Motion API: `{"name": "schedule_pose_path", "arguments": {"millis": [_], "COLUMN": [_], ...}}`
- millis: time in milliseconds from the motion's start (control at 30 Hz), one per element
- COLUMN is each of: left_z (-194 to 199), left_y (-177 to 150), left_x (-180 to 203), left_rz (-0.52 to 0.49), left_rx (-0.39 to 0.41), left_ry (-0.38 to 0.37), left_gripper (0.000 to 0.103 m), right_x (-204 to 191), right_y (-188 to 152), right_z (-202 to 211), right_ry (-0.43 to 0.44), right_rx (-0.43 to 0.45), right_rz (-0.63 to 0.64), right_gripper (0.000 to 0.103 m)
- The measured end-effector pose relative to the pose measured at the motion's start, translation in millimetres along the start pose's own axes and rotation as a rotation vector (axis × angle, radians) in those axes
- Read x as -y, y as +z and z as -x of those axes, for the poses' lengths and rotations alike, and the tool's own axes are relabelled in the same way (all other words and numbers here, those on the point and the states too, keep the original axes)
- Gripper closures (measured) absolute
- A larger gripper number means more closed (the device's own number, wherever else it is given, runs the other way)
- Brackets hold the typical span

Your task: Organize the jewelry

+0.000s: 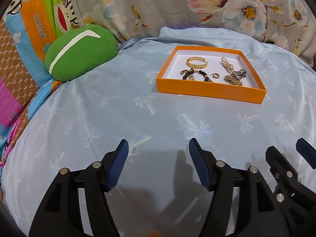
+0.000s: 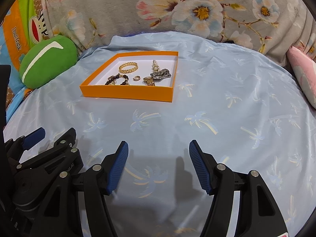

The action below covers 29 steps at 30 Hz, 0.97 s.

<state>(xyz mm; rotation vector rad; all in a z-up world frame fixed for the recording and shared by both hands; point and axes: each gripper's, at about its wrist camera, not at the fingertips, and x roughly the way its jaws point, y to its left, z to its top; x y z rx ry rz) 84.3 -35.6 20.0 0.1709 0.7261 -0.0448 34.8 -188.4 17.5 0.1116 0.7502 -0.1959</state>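
An orange tray with a white floor lies on the light blue sheet; it also shows in the right wrist view. In it lie a gold braided bangle, a dark bead bracelet, a small ring, a pearl strand, a gold watch and a dark metal link bracelet. My left gripper is open and empty, well short of the tray. My right gripper is open and empty beside it.
A green cushion lies left of the tray. A floral grey blanket rises behind it. A cartoon-print cover is at the far left. A pink pillow lies at the right edge.
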Motion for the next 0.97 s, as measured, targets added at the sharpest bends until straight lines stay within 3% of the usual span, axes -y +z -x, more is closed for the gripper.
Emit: {"name": "schedule_pose_path", "arguments": {"millis": [500, 567, 967], "left_z": [-1.5, -1.9, -2.4], "left_y": [0.2, 0.2, 1.0], "left_x": [-0.4, -1.2, 1.3], "left_rz": [-0.005, -0.002, -0.005], "left_rx": [-0.008, -0.011, -0.009], "left_ry": [-0.02, -0.01, 0.023], "left_gripper": [0.042, 0.037, 0.036], "right_x": [0.6, 0.7, 0.6], "right_y": [0.4, 0.4, 0.1], "right_z": [-0.1, -0.5, -0.1], "right_ry": [-0.003, -0.002, -0.005], "right_rx": [-0.001, -0.002, -0.005], "right_rz": [-0.002, -0.002, 0.0], "right_gripper": [0.04, 0.04, 0.039]}}
